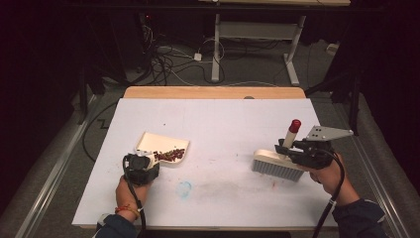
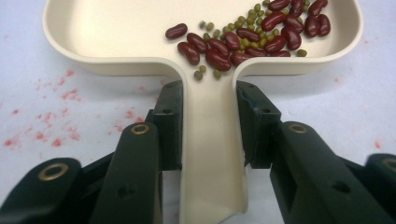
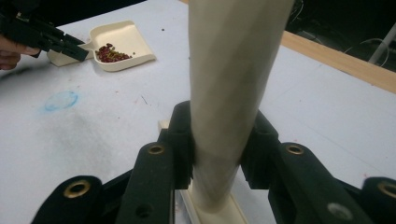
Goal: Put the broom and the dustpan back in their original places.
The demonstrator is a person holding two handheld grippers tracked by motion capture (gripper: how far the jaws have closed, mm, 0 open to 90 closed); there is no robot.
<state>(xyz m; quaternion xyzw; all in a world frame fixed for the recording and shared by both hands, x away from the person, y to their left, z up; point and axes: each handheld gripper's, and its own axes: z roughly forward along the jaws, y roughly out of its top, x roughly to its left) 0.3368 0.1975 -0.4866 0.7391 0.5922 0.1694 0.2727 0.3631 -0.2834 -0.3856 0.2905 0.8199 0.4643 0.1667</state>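
A cream dustpan lies on the white table at the left. It holds red kidney beans and small green beans, heaped toward one side. My left gripper is shut on the dustpan's handle, with a pad against each side. At the right, a brush with grey bristles stands on the table. Its cream handle has a red cap and leans up and away. My right gripper is shut on that handle low down, near the brush head.
Between the two tools the tabletop shows a blue smudge and a grey smear. Small red stains speckle the surface near the dustpan. A wooden strip runs along the table's far edge, with a desk frame and cables on the floor beyond.
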